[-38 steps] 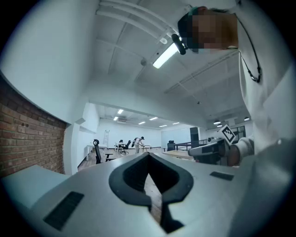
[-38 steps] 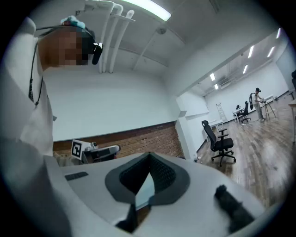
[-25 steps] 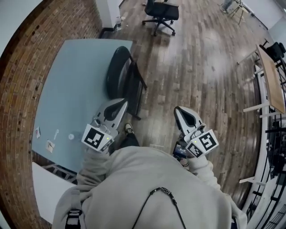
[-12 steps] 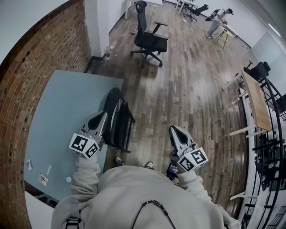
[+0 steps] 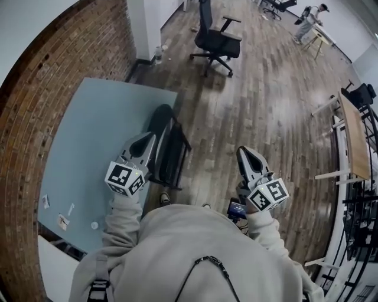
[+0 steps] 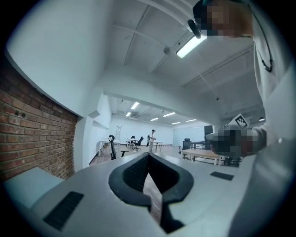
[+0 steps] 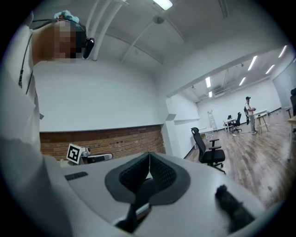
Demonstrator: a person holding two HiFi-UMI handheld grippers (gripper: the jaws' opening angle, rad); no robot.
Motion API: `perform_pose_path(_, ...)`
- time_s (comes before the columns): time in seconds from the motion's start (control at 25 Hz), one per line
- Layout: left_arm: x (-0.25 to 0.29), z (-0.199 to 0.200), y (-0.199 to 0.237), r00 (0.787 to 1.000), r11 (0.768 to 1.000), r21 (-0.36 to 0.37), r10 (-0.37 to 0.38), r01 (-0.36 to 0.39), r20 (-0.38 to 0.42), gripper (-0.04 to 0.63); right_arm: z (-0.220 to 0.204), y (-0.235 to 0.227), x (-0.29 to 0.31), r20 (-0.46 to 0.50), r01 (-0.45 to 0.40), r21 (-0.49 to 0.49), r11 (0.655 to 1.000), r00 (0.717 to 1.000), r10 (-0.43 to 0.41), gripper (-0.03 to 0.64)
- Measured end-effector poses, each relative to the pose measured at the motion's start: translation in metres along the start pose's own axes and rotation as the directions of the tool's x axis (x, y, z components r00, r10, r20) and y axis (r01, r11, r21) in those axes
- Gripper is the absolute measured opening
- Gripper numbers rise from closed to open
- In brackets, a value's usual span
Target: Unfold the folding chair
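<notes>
The black folding chair (image 5: 169, 147) stands folded on the wooden floor, leaning against the edge of the pale blue table (image 5: 88, 141). My left gripper (image 5: 147, 139) is held level just left of the chair's top, over the table edge; whether it touches the chair I cannot tell. Its jaws are shut with nothing between them. My right gripper (image 5: 244, 153) hovers over bare floor to the chair's right, well apart from it, also shut and empty. Neither gripper view shows the chair; both show closed pads (image 6: 138, 171) (image 7: 159, 173) against the open room.
A brick wall (image 5: 35, 88) runs along the left behind the table. A black office chair (image 5: 217, 36) stands on the floor further ahead. A wooden desk (image 5: 355, 133) and racks line the right side. A person (image 5: 311, 16) stands far off.
Both grippers have shifted sideways with the person's body, staying shut. The left one now sits closer to the chair's top. The chair still leans folded against the table.
</notes>
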State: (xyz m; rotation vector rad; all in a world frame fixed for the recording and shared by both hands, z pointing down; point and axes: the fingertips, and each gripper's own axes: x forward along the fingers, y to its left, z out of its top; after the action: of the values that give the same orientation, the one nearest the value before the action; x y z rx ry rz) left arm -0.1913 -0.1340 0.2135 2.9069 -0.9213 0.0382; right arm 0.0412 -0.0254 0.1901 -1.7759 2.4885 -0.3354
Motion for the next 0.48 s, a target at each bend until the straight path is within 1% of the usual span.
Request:
perform_pose_path(0.08, 0.006, -0.019, 0.003, 0.996, 0.998, 0.058, -0.013, 0.019, -0.091, 0.003, -0.013, -0.002, 0.019, -0.044, -0.034, 0.034, 0.999, 0.998, 0.035, 0.008)
perform_pose_path(0.12, 0.01, -0.031, 0.005, 0.989, 0.995, 0.095, -0.02, 0.034, -0.144, 0.013, -0.023, -0.003, 0.031, -0.071, -0.046, 0.053, 0.998, 0.996, 0.05, 0.008)
perform_pose_path(0.16, 0.013, -0.043, 0.01, 0.982, 0.992, 0.122, -0.014, 0.038, -0.191, 0.014, -0.033, -0.004, 0.044, -0.102, -0.057, 0.069, 0.996, 0.993, 0.064, 0.008)
perform_pose_path(0.2, 0.017, -0.054, 0.019, 0.974, 0.99, 0.135, 0.004, 0.028, -0.225, 0.017, -0.045, -0.005, 0.058, -0.135, -0.066, 0.083, 0.994, 0.988, 0.077, 0.008)
perform_pose_path(0.24, 0.022, -0.066, 0.03, 0.967, 0.991, 0.131, 0.027, 0.007, -0.253, 0.052, -0.059, -0.006, 0.072, -0.17, -0.076, 0.102, 0.992, 0.981, 0.093, 0.008)
perform_pose_path(0.28, 0.025, -0.08, 0.041, 0.957, 0.993, 0.115, 0.052, -0.019, -0.285, 0.114, -0.073, -0.007, 0.087, -0.203, -0.087, 0.132, 0.987, 0.973, 0.113, 0.009)
perform_pose_path(0.32, 0.026, -0.097, 0.05, 0.94, 0.995, 0.092, 0.074, -0.046, -0.332, 0.174, -0.09, -0.005, 0.1, -0.234, -0.099, 0.182, 0.978, 0.962, 0.141, 0.011)
perform_pose_path(0.36, 0.025, -0.117, 0.057, 0.915, 0.995, 0.074, 0.093, -0.069, -0.393, 0.23, -0.108, -0.001, 0.112, -0.262, -0.111, 0.249, 0.962, 0.949, 0.177, 0.012)
perform_pose_path(0.4, 0.023, -0.139, 0.062, 0.882, 0.994, 0.072, 0.11, -0.087, -0.458, 0.302, -0.128, 0.005, 0.123, -0.289, -0.12, 0.316, 0.941, 0.933, 0.216, 0.019)
perform_pose_path(0.44, 0.021, -0.159, 0.067, 0.849, 0.991, 0.089, 0.131, -0.1, -0.511, 0.35, -0.15, 0.01, 0.136, -0.319, -0.123, 0.368, 0.922, 0.915, 0.249, 0.059)
perform_pose_path(0.48, 0.022, -0.176, 0.075, 0.822, 0.987, 0.118, 0.159, -0.113, -0.547, 0.376, -0.174, 0.014, 0.149, -0.354, -0.119, 0.398, 0.91, 0.895, 0.272, 0.122)
